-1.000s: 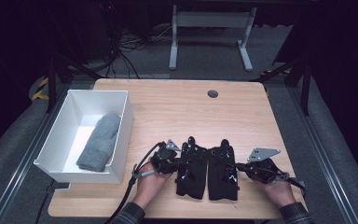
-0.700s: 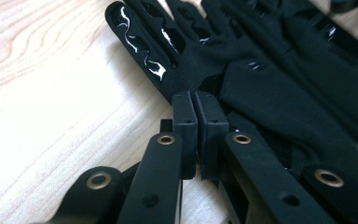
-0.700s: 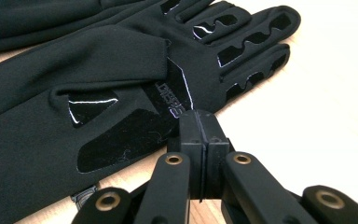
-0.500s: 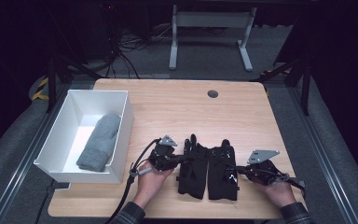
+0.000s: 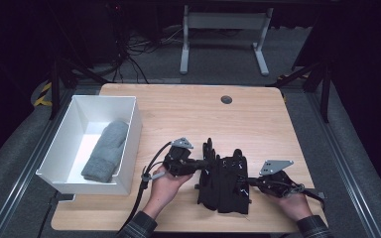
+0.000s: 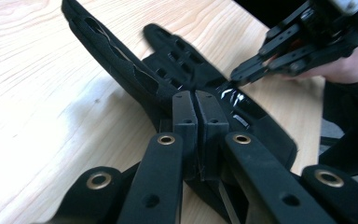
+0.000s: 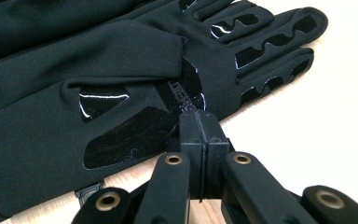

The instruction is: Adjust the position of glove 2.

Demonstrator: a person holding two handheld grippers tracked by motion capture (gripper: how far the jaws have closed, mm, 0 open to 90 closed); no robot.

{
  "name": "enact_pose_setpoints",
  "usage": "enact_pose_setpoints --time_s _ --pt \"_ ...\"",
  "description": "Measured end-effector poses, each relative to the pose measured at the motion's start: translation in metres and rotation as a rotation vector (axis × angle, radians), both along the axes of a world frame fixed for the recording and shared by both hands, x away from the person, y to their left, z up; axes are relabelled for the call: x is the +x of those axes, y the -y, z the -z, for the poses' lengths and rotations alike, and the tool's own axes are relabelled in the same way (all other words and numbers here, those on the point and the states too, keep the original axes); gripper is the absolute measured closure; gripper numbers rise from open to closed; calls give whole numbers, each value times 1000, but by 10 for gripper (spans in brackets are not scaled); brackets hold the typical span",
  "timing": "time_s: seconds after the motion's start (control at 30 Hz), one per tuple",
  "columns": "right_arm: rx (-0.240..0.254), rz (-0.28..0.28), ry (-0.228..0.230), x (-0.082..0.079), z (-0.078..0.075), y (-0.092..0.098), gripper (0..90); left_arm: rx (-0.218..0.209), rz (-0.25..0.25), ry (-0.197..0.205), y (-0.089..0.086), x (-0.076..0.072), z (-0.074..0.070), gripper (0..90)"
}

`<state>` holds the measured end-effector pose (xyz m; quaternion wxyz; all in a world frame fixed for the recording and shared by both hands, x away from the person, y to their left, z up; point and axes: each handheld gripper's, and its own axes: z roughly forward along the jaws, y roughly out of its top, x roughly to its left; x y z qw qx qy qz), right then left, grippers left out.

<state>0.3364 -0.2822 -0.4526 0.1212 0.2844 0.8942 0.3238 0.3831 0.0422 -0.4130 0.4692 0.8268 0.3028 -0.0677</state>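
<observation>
Two black gloves lie side by side near the table's front edge, the left glove [image 5: 209, 179] and the right glove [image 5: 234, 184]. My left gripper [image 5: 206, 163] is shut on the left glove's [image 6: 116, 65] near edge and holds that edge raised off the wood. In the left gripper view its tips [image 6: 196, 100] are pressed together on the fabric. My right gripper [image 5: 248, 182] is shut on the right glove's [image 7: 121, 93] outer edge, low by the table, its tips [image 7: 198, 119] closed at the printed palm. The right gripper [image 6: 237, 76] is also seen across the gloves.
A white bin [image 5: 131, 141] stands at the table's left with a grey knitted mitten [image 5: 105, 151] inside. A dark cable hole [image 5: 226, 99] sits near the far edge. Bare wood [image 5: 188, 119] stretches behind the gloves. A person's hands [image 5: 163, 186] hold both grippers from the front.
My left gripper has risen, pulling the left glove's edge up and tilting the glove. The right gripper and the right glove have stayed where they were.
</observation>
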Motion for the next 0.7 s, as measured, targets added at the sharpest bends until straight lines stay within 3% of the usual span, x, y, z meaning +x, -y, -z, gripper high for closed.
enact_pose_setpoints --time_s 0.37,0.7 --pt "29 -27 -4 1 2 -7 900 -12 48 -1 19 0 -6 883" --pt "36 -79 1 3 4 -25 900 12 92 -11 40 -1 -2 883"
